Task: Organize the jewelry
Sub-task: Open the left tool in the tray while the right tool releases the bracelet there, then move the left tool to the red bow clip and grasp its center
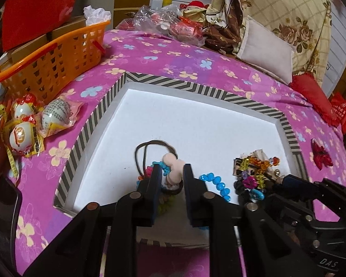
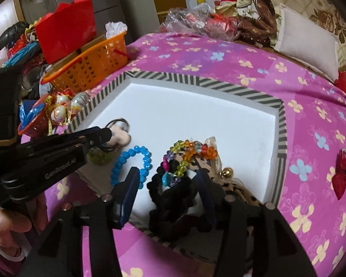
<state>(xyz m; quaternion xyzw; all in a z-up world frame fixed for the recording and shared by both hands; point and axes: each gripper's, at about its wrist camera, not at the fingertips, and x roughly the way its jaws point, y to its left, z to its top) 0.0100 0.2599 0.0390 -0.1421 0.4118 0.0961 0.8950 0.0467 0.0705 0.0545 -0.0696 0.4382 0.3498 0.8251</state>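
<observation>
Down near the front edge of the striped box lid point(image 1: 150, 78), the left claw point(image 1: 172, 175) reaches in level, its jaws parted on either side of a cream bow-shaped hair tie point(image 1: 173, 165); whether the pads actually touch it is hard to judge from the left wrist view. The right claw point(image 2: 168, 180) tilts down over the lid's right corner, jaws spread wide around a black scrunchie point(image 2: 170, 198), not closed on it. A bare hand point(image 2: 9, 228) shows at the lower left of the right wrist view, holding the left tool.

Inside the white lid lie one blue bead bracelet point(image 2: 131, 164), one multicoloured bead bracelet point(image 2: 186, 152), one leopard-print bow with a gold bell point(image 2: 226, 173) and a brown elastic loop point(image 1: 150, 147). A green item under the left claw is mostly hidden. On the purple flowered bedspread point(image 1: 173, 55) outside the lid sit one red bow clip point(image 2: 343, 175), three wrapped eggs point(image 1: 23, 136) and one orange basket point(image 1: 55, 55).
</observation>
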